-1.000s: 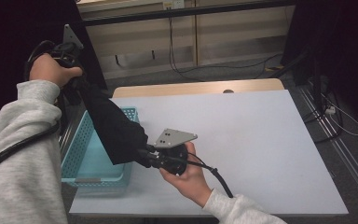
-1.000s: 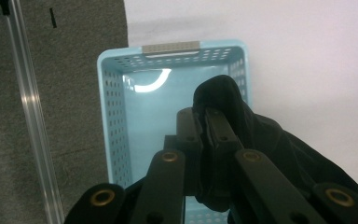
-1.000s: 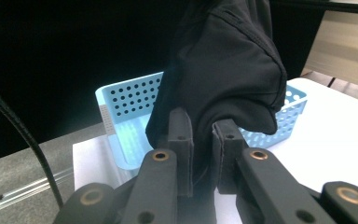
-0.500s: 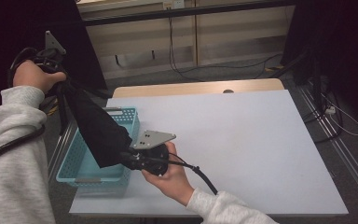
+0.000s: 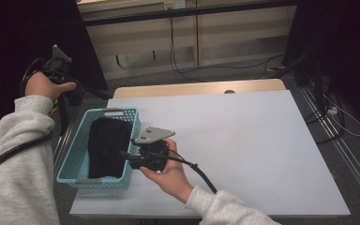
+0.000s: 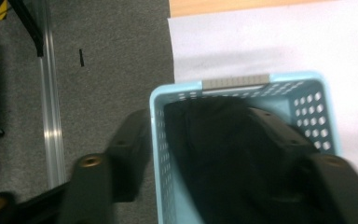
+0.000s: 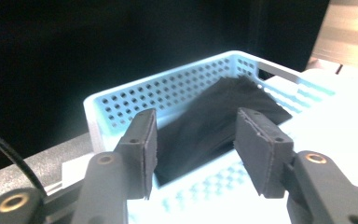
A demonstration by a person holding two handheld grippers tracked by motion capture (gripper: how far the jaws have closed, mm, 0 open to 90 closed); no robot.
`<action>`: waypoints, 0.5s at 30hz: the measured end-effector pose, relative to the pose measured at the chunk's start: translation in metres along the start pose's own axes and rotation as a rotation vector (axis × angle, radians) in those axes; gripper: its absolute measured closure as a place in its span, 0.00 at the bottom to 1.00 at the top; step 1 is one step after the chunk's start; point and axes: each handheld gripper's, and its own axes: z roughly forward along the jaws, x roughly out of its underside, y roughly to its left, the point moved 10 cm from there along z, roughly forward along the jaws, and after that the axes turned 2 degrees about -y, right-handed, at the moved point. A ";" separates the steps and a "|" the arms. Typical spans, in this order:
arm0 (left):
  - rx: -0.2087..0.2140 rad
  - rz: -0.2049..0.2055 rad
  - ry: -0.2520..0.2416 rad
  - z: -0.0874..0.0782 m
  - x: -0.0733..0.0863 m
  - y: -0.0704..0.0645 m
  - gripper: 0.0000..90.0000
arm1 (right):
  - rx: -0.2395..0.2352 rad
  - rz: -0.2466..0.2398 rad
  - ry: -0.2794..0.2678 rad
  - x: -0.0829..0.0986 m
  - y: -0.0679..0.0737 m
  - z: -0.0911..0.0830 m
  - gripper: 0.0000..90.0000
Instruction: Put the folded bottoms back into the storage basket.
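Now the black cloth [image 5: 107, 146] lies crumpled inside the light blue basket [image 5: 75, 152], which stands at the left edge of the white table [image 5: 262, 140]. Left gripper [image 6: 205, 154], held high off the table's left side, looks down on the basket with its jaws spread wide and empty, one outside the basket wall and one above the cloth. Right gripper [image 7: 196, 144], beside the basket's right wall, also stands wide open, holding nothing, its jaws framing the cloth.

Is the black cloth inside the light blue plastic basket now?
Inside: the black cloth lies within the light blue plastic basket, with both grippers' jaws open and empty.
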 end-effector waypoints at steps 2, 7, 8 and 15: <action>0.010 0.011 0.002 0.007 0.010 -0.002 0.39 | 0.021 -0.006 0.008 0.006 -0.009 -0.011 0.50; 0.047 0.004 0.016 0.020 0.030 -0.011 0.36 | 0.050 -0.034 0.053 0.023 -0.029 -0.034 0.40; 0.051 0.007 0.018 0.022 0.033 -0.013 0.35 | 0.053 -0.039 0.063 0.027 -0.032 -0.038 0.39; 0.095 0.035 -0.009 0.033 0.045 -0.028 0.32 | 0.090 -0.061 0.080 0.042 -0.052 -0.058 0.32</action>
